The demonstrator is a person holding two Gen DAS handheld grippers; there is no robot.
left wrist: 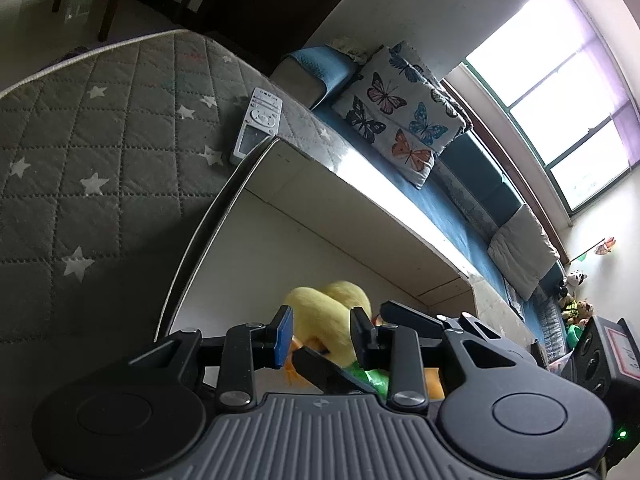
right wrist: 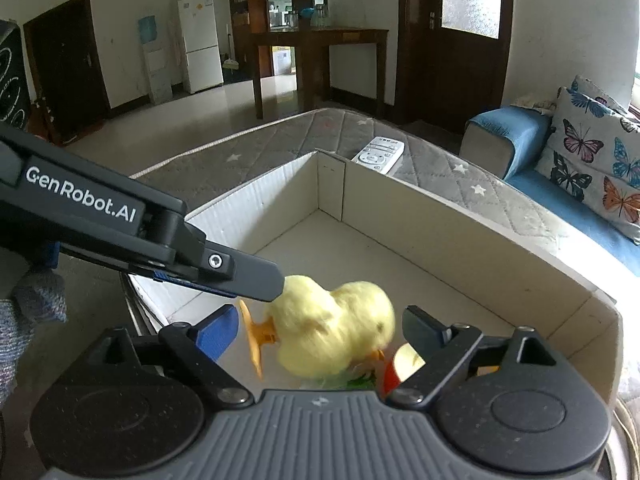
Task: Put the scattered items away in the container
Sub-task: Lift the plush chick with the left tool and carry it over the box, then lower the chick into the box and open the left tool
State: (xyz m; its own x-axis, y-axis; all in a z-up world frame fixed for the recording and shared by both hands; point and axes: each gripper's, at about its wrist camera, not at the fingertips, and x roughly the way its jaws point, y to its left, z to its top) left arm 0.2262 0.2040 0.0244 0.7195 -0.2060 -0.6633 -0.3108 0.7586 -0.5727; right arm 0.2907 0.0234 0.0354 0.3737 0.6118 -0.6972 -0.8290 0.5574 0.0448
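Yellow duck plush [right wrist: 336, 328] inside cardboard box [right wrist: 440, 240], R gripper [right wrist: 320, 334] fingers spread around it w/o touching, L gripper [left wrist: 322, 334] spread too.

The left gripper [left wrist: 321, 330] is pointing down into the cardboard box [left wrist: 320, 216], its jaws standing apart around the yellow plush duck [left wrist: 330, 314] — whether the pads are pressing on it cannot be told. Another black gripper finger [left wrist: 412, 314] is reaching in from the right. A white remote [left wrist: 256, 128] is lying on the star-quilted mattress [left wrist: 100, 152] — touching the box's far corner.
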